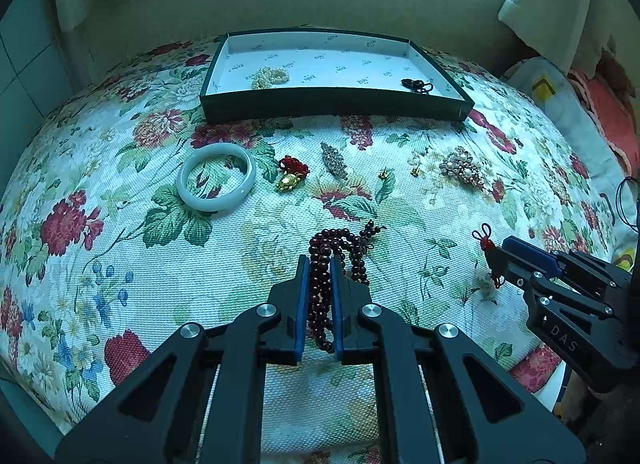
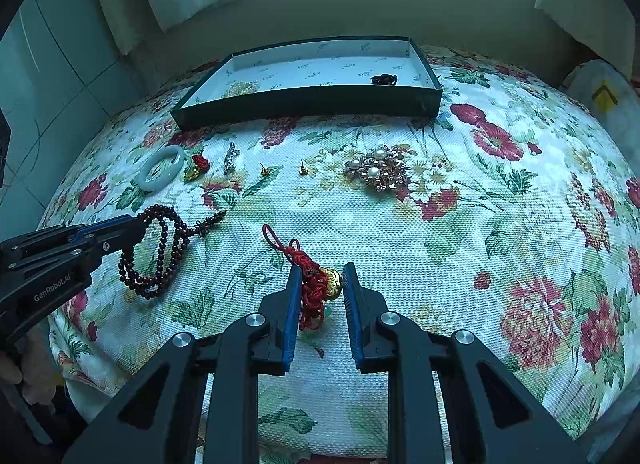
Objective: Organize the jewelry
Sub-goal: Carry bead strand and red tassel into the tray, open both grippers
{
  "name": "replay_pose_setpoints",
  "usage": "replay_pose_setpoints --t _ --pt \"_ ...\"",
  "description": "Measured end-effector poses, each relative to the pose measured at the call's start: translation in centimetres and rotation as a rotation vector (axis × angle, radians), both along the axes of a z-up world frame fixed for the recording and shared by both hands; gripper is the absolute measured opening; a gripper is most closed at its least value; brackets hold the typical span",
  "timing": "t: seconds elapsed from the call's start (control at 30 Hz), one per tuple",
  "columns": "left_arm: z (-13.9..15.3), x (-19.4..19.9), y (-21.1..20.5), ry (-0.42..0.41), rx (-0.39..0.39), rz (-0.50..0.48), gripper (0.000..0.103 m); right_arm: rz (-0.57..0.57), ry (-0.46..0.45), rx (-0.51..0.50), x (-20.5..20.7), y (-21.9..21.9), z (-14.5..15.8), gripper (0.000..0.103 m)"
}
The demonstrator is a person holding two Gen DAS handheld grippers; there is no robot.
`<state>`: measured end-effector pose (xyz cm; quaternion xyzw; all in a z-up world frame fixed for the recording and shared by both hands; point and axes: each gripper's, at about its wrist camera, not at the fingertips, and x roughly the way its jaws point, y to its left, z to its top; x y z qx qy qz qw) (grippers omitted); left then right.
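My left gripper [image 1: 320, 268] is shut on a dark red bead necklace [image 1: 326, 260], which hangs in loops in the right wrist view [image 2: 160, 248]. My right gripper [image 2: 322, 276] is closed around a red knotted cord charm with a gold piece [image 2: 320, 284]; the same gripper shows in the left wrist view [image 1: 494, 260]. A green box with white lining [image 1: 336, 104] sits at the far side of the floral cloth, holding a pearl strand [image 1: 270, 77] and a small dark bead piece [image 1: 417, 85].
On the cloth lie a white jade bangle [image 1: 216, 182], a red and gold charm [image 1: 292, 172], a rhinestone brooch [image 1: 334, 158], two gold ear studs [image 1: 385, 173], and a pearl brooch [image 1: 462, 171]. A wall and curtains stand behind the box.
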<state>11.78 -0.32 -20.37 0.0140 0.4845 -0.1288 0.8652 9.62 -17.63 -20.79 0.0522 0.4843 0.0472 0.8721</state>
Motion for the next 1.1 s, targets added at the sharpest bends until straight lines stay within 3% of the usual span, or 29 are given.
replay_pose_setpoints --t 0.67,1.1 --pt "3.3 1.6 -0.1 -0.082 -0.007 -0.004 0.01 -0.003 -0.05 0.004 1.5 0.0 2.4 0.021" --pt "6.3 8.0 -1.3 -0.164 -0.037 -0.006 0.01 0.019 -0.145 -0.002 8.1 0.2 5.8 0.021"
